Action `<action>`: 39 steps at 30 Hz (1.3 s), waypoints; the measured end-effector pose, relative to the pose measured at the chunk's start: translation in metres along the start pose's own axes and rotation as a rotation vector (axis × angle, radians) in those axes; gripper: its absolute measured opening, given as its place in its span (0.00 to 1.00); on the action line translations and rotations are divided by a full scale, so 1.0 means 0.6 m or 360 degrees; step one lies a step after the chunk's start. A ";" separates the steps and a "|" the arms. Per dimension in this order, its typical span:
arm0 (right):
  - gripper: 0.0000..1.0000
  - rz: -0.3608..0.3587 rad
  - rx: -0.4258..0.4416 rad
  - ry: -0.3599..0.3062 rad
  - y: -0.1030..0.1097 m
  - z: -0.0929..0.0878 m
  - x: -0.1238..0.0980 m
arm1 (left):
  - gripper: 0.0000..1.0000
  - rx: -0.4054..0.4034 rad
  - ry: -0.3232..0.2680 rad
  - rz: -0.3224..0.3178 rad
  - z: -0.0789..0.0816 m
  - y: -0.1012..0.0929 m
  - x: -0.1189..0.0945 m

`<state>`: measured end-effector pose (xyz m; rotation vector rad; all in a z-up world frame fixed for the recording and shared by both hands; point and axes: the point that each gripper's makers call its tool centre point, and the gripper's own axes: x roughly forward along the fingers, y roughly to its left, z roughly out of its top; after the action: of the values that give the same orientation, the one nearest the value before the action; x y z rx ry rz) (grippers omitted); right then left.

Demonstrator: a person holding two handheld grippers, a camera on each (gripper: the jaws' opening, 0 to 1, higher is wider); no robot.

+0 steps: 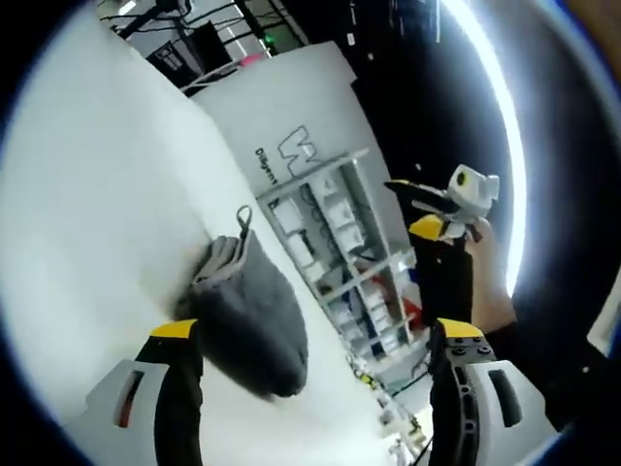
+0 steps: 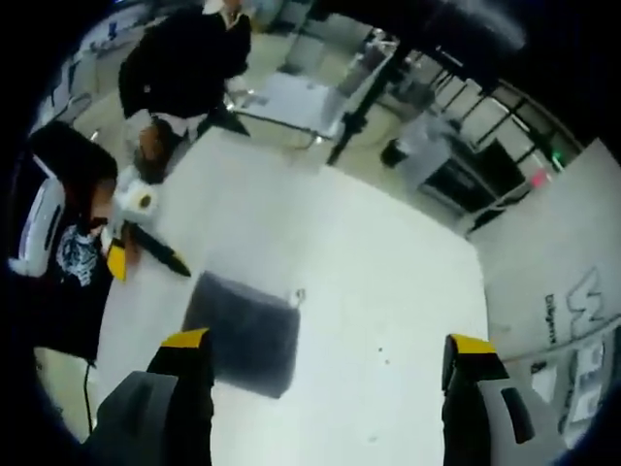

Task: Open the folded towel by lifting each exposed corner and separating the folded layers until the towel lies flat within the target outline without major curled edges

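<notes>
A grey folded towel [image 1: 247, 316] with a small hanging loop [image 1: 243, 218] lies on the white table [image 1: 97, 243]. My left gripper [image 1: 314, 330] is open above it, its left jaw over the towel's near side, and it holds nothing. The right gripper [image 1: 427, 199] comes in from the right, held in a hand and well clear of the towel. In the right gripper view the towel [image 2: 243, 330] is a dark square with its loop [image 2: 296, 296] at one corner. My right gripper [image 2: 328, 342] hangs open above the table [image 2: 388, 252]. The left gripper [image 2: 160, 254] points in beside the towel's far-left corner.
A shelving rack with white boxes [image 1: 340, 233] and a white panel with lettering [image 1: 291, 146] stand past the table's edge. A person in black [image 2: 184, 58] stands at the table's far end. The holder's dark-clothed body [image 2: 68, 262] is at the left.
</notes>
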<state>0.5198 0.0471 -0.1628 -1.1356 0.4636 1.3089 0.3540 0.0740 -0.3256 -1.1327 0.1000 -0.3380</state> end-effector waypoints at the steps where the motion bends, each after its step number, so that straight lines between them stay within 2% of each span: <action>1: 0.97 0.0011 0.0015 -0.0002 0.001 0.002 0.004 | 0.95 -0.0028 -0.0001 -0.0001 -0.001 0.002 0.001; 4: 0.96 0.0071 0.0037 0.0041 0.014 -0.001 0.021 | 0.94 -0.0065 -0.0024 0.0000 0.000 0.006 0.004; 12: 0.93 0.0074 0.0084 0.0113 0.013 0.002 0.052 | 0.92 -0.0137 -0.0057 -0.0027 0.010 0.005 0.017; 16: 0.94 0.0055 0.0052 0.0171 0.026 -0.007 0.066 | 0.90 -0.0144 -0.0055 -0.0015 0.004 0.008 0.021; 19: 0.94 0.0067 0.0029 0.0204 0.040 -0.013 0.072 | 0.90 -0.0142 -0.0075 0.0000 0.011 0.014 0.024; 21: 0.93 0.0070 0.0024 0.0202 0.043 -0.013 0.073 | 0.90 -0.0141 -0.0098 0.0015 0.020 0.022 0.029; 24: 0.93 0.0080 0.0028 0.0192 0.048 -0.013 0.074 | 0.88 -0.0120 -0.0088 0.0039 0.016 0.027 0.034; 29: 0.92 0.0091 0.0032 0.0189 0.029 -0.013 0.082 | 0.84 -0.0076 -0.0057 0.0072 0.015 0.033 0.042; 32: 0.92 0.0102 0.0032 0.0189 0.034 -0.015 0.091 | 0.75 0.0017 0.0043 0.0186 -0.001 0.057 0.050; 35: 0.92 0.0131 0.0045 0.0186 0.012 -0.014 0.100 | 0.55 0.0079 0.0056 0.0317 -0.003 0.078 0.051; 38: 0.90 0.0142 0.0063 0.0179 -0.004 -0.015 0.112 | 0.49 0.0080 0.0035 0.0323 0.000 0.081 0.054; 39: 0.90 0.0149 0.0068 0.0178 0.002 -0.018 0.117 | 0.48 0.0084 0.0028 0.0329 0.000 0.082 0.054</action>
<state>0.5406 0.0737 -0.2249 -1.1668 0.6306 1.3144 0.3952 0.0827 -0.3670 -1.0567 0.2207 -0.1656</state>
